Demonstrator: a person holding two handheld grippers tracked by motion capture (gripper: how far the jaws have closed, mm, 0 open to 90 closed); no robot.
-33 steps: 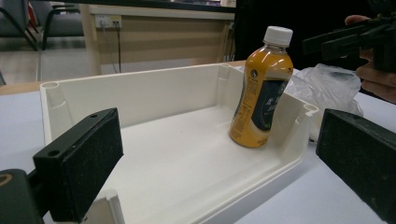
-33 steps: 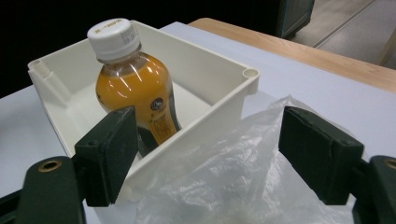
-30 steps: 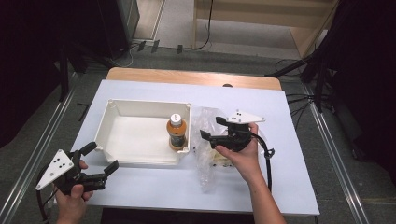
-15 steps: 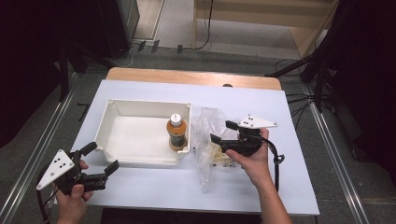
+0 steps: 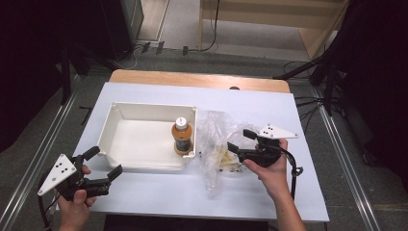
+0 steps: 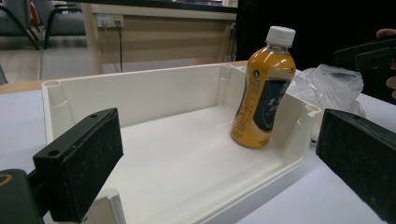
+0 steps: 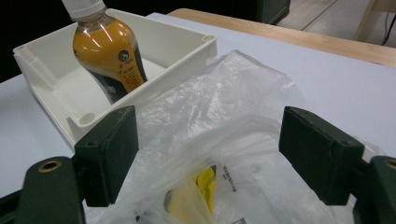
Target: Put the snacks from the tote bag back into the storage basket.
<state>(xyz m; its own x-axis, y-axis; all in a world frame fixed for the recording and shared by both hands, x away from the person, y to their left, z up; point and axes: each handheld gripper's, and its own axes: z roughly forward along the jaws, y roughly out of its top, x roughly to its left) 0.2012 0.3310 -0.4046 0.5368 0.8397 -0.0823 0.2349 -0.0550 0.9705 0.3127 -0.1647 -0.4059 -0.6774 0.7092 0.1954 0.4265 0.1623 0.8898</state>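
A white table [image 5: 144, 202] sits on a dim floor crossed by cables, with a wooden board along its 12 o'clock edge. Near the middle lies a clear plastic bag [image 5: 219, 144], crumpled and glossy, with yellow contents and a printed label showing through its folds. The bag lies just beside the 3 o'clock wall of a white tray [image 5: 144, 110], where an orange bottle [image 5: 182, 138] with a white cap stands upright in the corner. The right gripper [image 5: 240, 140] hovers over the bag from 3 o'clock, jaws wide apart on either side of it. The left gripper [image 5: 103, 162] waits at 7 o'clock, jaws spread and holding nothing.
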